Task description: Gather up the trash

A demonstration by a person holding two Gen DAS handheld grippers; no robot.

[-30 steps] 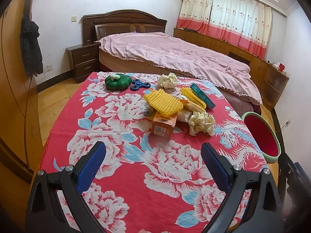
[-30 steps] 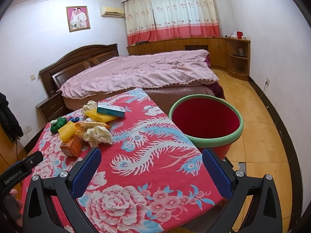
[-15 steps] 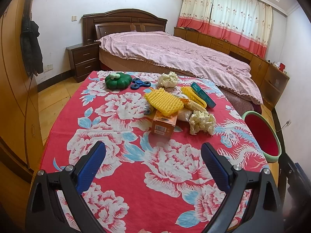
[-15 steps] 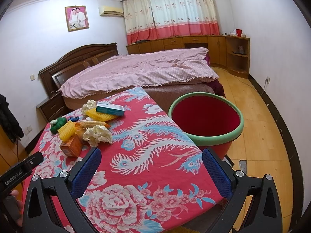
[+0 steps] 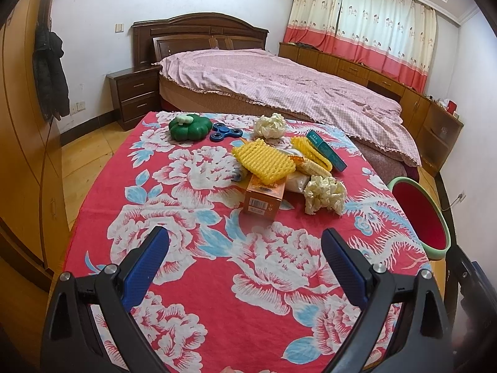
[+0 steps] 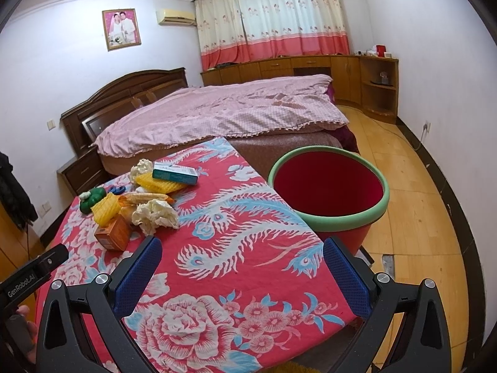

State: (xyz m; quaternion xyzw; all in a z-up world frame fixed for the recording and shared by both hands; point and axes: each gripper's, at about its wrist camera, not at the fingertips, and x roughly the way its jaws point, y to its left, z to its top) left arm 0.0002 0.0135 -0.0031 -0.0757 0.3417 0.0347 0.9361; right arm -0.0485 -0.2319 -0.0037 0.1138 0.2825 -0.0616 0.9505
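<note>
Bedroom floor and a bed [image 5: 279, 84] surround a table whose red floral cloth [image 5: 217, 279] carries the trash in one cluster. An orange box [image 5: 264, 194] shows a barcode on its near end; its other print is too small to read. On the box rests a yellow foam net [image 5: 262, 161]; just right of the box lies a paper wad [image 5: 324, 194]. Beyond the box sit a second net [image 5: 310, 152], a teal carton [image 6: 175, 172] with unreadable lettering, another wad [image 5: 269, 126], a green toy [image 5: 186, 127] and a blue spinner [image 5: 225, 133].

Past the cloth's right edge stands a red bin [image 6: 329, 186], green-rimmed, mouth unobstructed.

Left gripper [image 5: 245, 242] and right gripper [image 6: 242, 255] both hover spread wide, holding nothing, over bare cloth nearer than the box. "GenRobot.AI" is printed on the left gripper's body in the right wrist view.
</note>
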